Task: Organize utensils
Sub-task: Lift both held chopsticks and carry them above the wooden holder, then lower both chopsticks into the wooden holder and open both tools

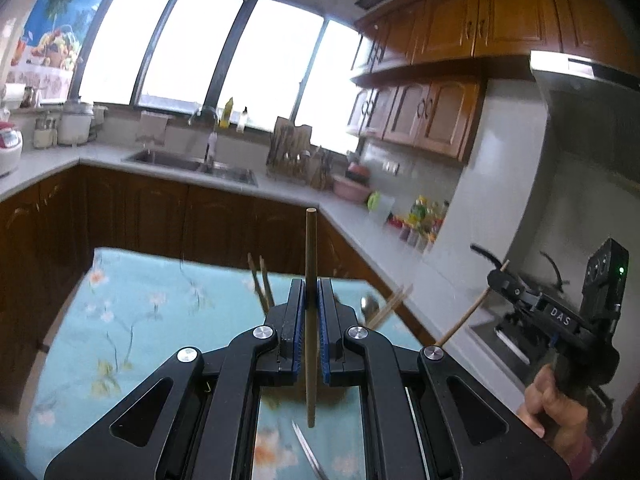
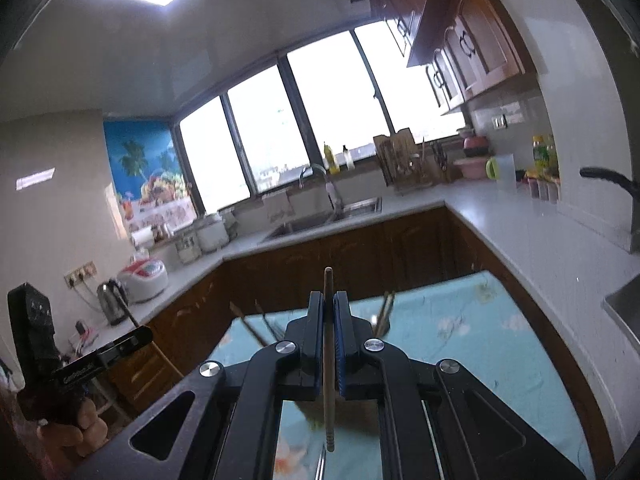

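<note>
1. Our left gripper (image 1: 311, 292) is clamped tight on a single chopstick (image 1: 310, 248), which stands upright between the blue pads and sticks out both above and below the jaws.
2. Our right gripper (image 2: 328, 304) is likewise shut on its own darker chopstick (image 2: 329, 408), also held upright, its ridged tip hanging below the jaws.
3. Beyond and below both sets of jaws lies the floral tablecloth (image 1: 132, 320), with more chopsticks (image 1: 262, 284) just left of the left jaws and a spoon (image 1: 368, 306) just to their right.
4. We judge the step to be a carry: each claw has one stick lifted clear of the cloth.
5. No holder or tray shows near either claw, so where the sticks belong we cannot tell.
6. The next move likely calls for bringing the two sticks side by side, tips matched, before easing the jaws apart.
</note>
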`<state>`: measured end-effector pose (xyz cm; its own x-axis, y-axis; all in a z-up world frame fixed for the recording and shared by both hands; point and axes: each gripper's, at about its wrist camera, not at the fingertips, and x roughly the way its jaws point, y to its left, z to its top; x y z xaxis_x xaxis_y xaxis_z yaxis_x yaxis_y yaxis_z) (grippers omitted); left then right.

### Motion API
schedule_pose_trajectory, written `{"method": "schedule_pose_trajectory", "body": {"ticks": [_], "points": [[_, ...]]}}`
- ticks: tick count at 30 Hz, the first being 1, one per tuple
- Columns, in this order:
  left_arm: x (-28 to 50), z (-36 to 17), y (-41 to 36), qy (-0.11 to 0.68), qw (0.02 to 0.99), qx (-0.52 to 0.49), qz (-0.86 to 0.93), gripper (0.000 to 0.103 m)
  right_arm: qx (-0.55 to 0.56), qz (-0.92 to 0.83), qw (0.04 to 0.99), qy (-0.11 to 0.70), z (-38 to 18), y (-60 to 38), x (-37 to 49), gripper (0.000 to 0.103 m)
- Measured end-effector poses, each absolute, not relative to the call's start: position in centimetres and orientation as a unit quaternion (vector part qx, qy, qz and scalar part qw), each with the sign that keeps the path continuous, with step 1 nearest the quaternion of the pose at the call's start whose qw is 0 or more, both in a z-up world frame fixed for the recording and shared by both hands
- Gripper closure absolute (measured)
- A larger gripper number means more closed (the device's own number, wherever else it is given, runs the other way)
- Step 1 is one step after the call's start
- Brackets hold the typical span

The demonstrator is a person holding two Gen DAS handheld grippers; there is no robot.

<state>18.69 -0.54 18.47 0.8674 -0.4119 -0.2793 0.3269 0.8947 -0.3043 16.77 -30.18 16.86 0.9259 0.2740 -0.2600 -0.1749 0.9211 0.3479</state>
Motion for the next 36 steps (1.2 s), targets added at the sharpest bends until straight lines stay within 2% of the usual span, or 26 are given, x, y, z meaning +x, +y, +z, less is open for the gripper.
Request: {"method": "schedule_pose_trajectory", "body": {"ticks": [9,19,29,36], "points": [[24.1,20.4,-0.6,0.133,0.966,-0.143,-0.167,0.098,0.168,0.098,0.975,0.107,19.8,-30.1,20.7,0.098],[27.5,15.8,-1.3,0.131,0.968,-0.166,-0.136,0.098,0.156,0.075,0.979,0.107,16.8,-29.5,22.7,0.098],[29.5,10.5,-2.9,0.195,0.959,-0.15,-0.141,0.097,0.166,0.069,0.971,0.157,12.1,-28.9,24.4,0.098],[29.6,8.7,-3.9,0.23,0.951,-0.137,-0.156,0.097,0.177,0.071,0.962,0.193,9.9,-29.2,25.1,0.098]]}}
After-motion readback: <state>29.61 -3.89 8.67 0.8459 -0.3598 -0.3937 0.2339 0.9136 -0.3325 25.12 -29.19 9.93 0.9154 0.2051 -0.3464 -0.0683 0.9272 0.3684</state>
